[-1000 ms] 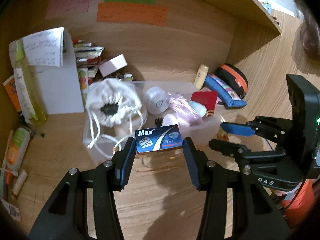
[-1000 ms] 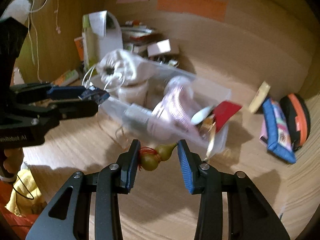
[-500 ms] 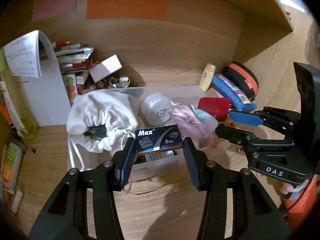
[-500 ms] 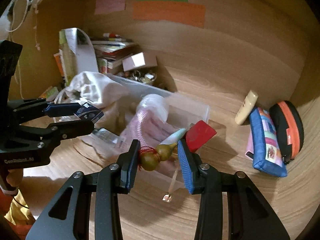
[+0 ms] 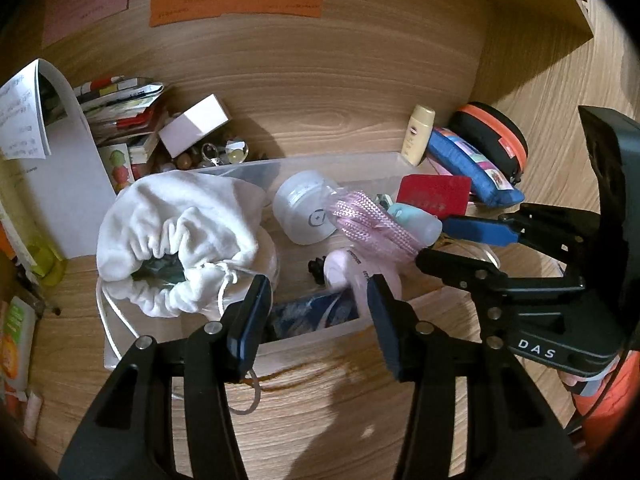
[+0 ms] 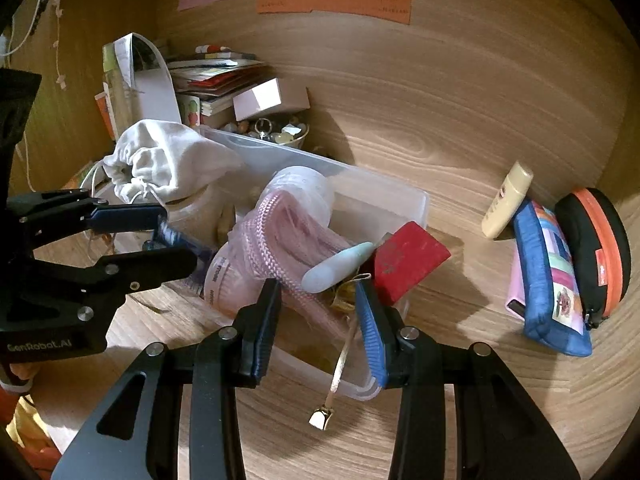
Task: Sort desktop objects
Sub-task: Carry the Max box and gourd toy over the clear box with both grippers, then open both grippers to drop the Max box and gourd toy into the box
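A clear plastic bin [image 5: 320, 334] [image 6: 416, 204] on the wooden desk holds a white drawstring bag [image 5: 176, 220] [image 6: 168, 160], a round white jar [image 5: 304, 212], pink mesh [image 5: 372, 224] [image 6: 288, 232] and a red card [image 5: 434, 196] [image 6: 408, 264]. My left gripper [image 5: 318, 312] is open over the bin's near wall; the dark blue razor-blade box [image 5: 316, 314] lies in the bin just below it. My right gripper [image 6: 318, 312] is open over the bin's right end; a gold ribbon with a small bell [image 6: 320, 418] hangs over the bin wall beneath it.
Behind the bin stand a white notepad [image 5: 68, 168], stacked booklets [image 5: 120, 100], a small white box [image 5: 196, 124] and a dish of trinkets [image 6: 276, 134]. At the right lie a cream tube [image 6: 506, 200], a blue pouch [image 6: 552, 280] and a black-orange case [image 6: 600, 248].
Both grippers moved forward over the bin and opened. The razor-blade box left the left gripper and lies in the bin. The small gourd left the right gripper and is out of sight.
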`<state>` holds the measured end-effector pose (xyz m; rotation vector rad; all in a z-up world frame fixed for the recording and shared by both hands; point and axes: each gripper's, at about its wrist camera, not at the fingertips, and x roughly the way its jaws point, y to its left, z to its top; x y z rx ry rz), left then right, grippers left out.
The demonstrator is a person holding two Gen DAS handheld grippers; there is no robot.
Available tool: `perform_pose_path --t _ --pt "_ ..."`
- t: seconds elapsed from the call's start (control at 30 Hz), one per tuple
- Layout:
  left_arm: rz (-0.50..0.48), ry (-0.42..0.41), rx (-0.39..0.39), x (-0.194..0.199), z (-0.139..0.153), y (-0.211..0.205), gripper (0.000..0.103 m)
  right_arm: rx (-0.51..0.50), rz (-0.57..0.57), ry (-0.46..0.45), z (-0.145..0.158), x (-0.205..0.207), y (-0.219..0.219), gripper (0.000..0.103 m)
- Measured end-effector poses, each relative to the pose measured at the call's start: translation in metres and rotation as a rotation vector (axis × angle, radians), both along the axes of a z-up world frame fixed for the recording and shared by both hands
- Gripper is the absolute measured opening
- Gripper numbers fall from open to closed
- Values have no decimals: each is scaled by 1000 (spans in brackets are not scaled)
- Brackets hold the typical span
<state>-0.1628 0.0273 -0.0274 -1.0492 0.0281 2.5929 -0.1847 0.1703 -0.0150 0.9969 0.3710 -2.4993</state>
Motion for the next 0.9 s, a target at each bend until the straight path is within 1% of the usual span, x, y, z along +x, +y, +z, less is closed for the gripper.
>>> perform_pose_path --t 0.23,0.43,0.5,0.53,0.6,0.63,0.7,0.73,0.77,0.8,0.9 --pt "-1 -1 10 4 4 -2 50 -4 2 8 5 6 1 35" --pt "4 28 19 18 16 -7 50 -16 -12 17 14 15 4 36" --pt "9 36 20 22 20 -9 52 -17 -21 28 19 20 6 37" --pt "13 42 22 24 22 -11 53 -20 -24 32 21 24 6 38" --pt "24 57 22 30 26 -13 55 -23 -33 41 25 28 7 47" --pt "29 64 22 33 28 -14 55 -24 -38 49 28 32 8 49" --pt "40 73 30 40 31 -17 58 -27 -43 67 33 39 8 57" --pt "43 74 34 42 32 -18 62 -27 -43 73 35 43 8 60" --pt "48 77 42 45 33 -20 67 -26 -43 83 37 47 7 66" --pt "54 81 44 48 34 -21 68 -26 -46 97 40 52 7 71" --pt "65 93 42 57 37 -22 68 -18 -43 137 47 67 4 73"
